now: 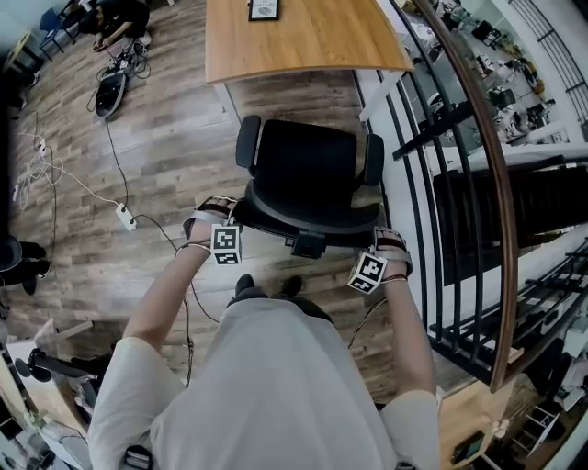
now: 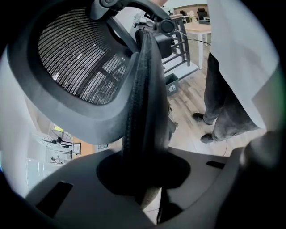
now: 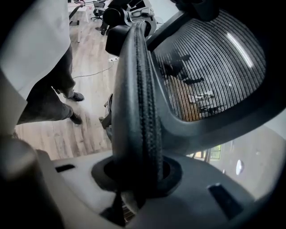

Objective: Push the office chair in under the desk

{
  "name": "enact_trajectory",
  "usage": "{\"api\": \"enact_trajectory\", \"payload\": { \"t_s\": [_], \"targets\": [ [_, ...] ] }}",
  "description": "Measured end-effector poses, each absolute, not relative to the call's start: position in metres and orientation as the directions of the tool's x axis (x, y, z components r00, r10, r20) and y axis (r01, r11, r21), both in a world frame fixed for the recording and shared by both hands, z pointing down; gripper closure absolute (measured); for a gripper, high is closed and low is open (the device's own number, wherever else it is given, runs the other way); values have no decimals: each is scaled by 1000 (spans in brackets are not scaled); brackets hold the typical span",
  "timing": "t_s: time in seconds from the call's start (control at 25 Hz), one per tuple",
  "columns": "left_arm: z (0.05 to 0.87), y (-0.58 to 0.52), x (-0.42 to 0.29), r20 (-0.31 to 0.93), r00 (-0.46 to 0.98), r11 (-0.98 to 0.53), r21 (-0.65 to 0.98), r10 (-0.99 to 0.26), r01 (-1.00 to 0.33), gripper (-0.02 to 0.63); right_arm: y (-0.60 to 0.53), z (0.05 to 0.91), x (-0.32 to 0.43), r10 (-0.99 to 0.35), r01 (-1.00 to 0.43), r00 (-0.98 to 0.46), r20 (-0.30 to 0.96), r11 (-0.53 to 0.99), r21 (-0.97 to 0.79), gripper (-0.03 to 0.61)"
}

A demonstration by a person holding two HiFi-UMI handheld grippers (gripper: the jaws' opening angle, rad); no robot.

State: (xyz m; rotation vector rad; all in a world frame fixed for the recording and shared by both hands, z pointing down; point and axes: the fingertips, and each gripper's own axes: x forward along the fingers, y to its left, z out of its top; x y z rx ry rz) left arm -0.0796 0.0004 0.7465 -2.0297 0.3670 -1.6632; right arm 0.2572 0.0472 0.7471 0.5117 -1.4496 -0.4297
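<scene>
A black office chair [image 1: 308, 174] stands on the wood floor, its seat facing the wooden desk [image 1: 303, 41] at the top of the head view. I stand behind its backrest. My left gripper [image 1: 213, 218] is shut on the backrest's left rim, and my right gripper [image 1: 386, 250] is shut on its right rim. In the left gripper view the padded rim [image 2: 143, 112] runs down between the jaws of the left gripper [image 2: 145, 179], with the mesh back [image 2: 85, 58] beside it. In the right gripper view the rim [image 3: 138, 112] sits between the jaws of the right gripper [image 3: 136, 179].
A black railing with a wooden handrail [image 1: 478, 184] runs close along the chair's right side, with stairs beyond. A power strip [image 1: 124, 216] and cables lie on the floor at the left. A small frame [image 1: 264, 9] sits on the desk. My shoes [image 1: 266, 286] are just behind the chair.
</scene>
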Motion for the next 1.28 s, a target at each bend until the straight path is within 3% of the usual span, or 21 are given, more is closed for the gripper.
{"api": "enact_trajectory", "payload": {
  "t_s": [0.56, 1.28],
  "targets": [
    [744, -56, -43, 822, 196, -837, -547, -535, 5, 526, -34, 745, 297, -585, 24, 44, 810, 811, 584, 499],
    [737, -181, -45, 811, 183, -829, -558, -555, -39, 523, -170, 739, 293, -580, 41, 22, 814, 815, 579, 499]
  ]
}}
